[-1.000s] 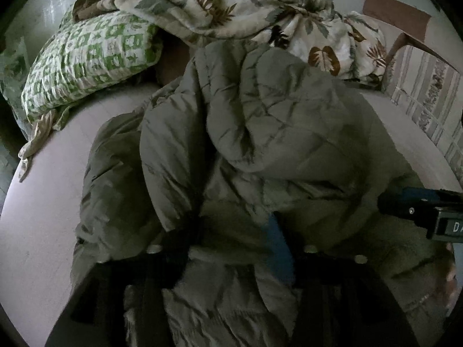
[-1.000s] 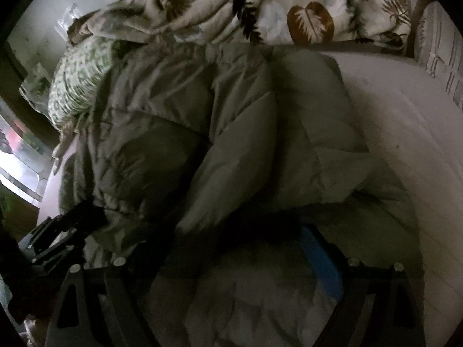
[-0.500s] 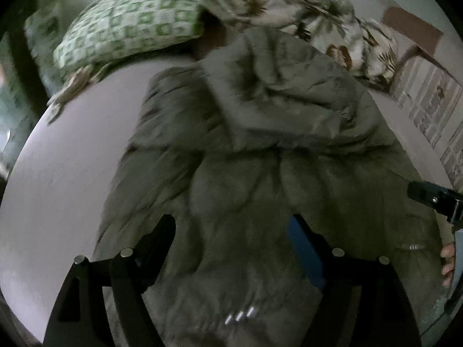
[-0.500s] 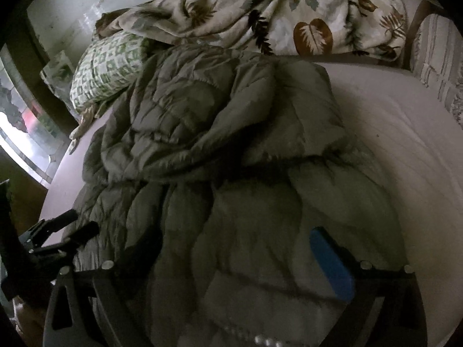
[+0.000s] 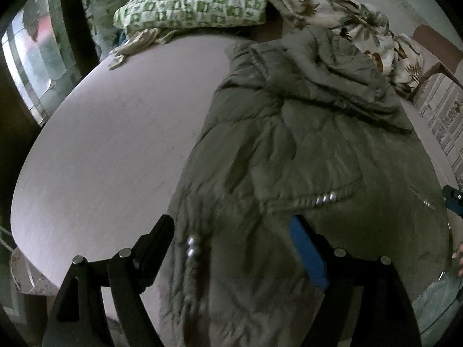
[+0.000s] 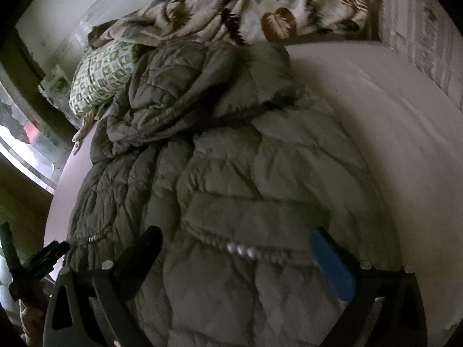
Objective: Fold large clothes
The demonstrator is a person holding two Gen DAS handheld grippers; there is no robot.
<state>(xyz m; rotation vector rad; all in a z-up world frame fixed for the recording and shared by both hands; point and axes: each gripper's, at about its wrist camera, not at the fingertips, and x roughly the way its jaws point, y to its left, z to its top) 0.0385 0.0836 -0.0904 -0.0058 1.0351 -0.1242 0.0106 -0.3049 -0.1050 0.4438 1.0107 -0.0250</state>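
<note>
So the olive quilted puffer jacket [image 6: 249,173] is stretched out lengthwise on the bed [image 5: 110,150], hem end right under both tools and the hood bunched up at the far end by the green checked pillow [image 5: 191,8] and the leaf-print blanket [image 6: 254,8]. Left tool [image 5: 234,243] and right tool [image 6: 234,257] both have their jaws spread wide, holding nothing, each straddling the near hem. Left one's at the coat's left edge, right one more over the middle, so I'd guess a hem-to-hood fold is next
</note>
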